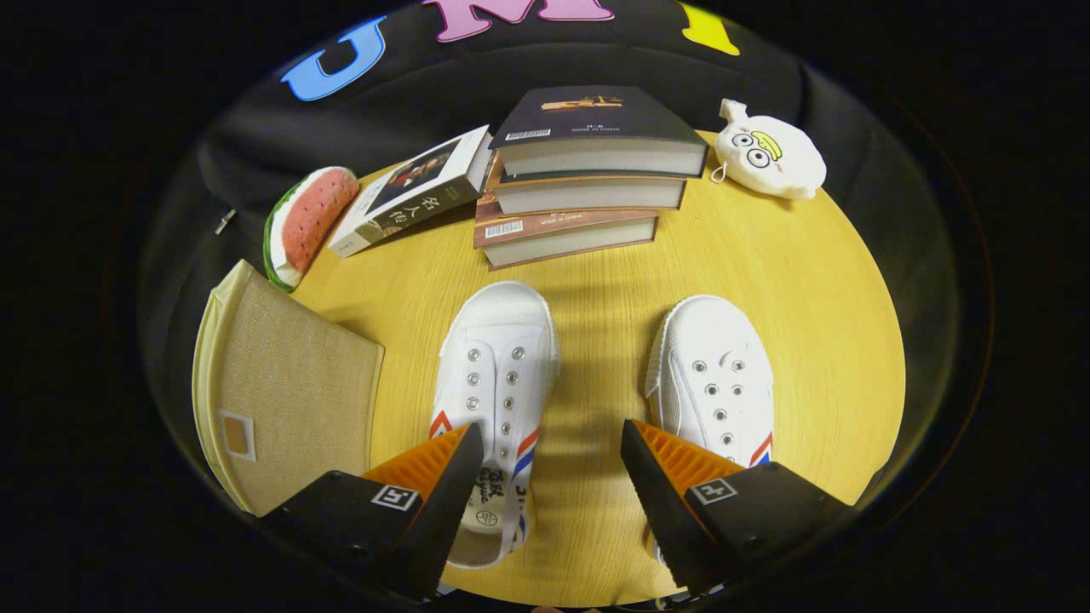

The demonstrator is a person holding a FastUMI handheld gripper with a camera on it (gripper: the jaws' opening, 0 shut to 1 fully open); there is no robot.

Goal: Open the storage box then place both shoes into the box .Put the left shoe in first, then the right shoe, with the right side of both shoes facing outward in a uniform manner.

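Gripper (549, 477): fingers apart, gripping nothing, hovering over the two shoes.
Shoes: left shoe (498, 383) by the left finger, right shoe (715, 375) by the right one, toes toward the books (588, 179).
Box: beige storage box (289, 383) at the table's (809, 281) left edge, seemingly still closed.
Risk: grabbing a shoe before opening the box, or nudging the box off the edge.
Room: bare wood between the shoes; the watermelon toy (308, 223) crowds the box.

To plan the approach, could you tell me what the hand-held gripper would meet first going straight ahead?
Probably bare table between the two shoes, then the stack of books. The open hand-held gripper holds nothing; depth is unclear.
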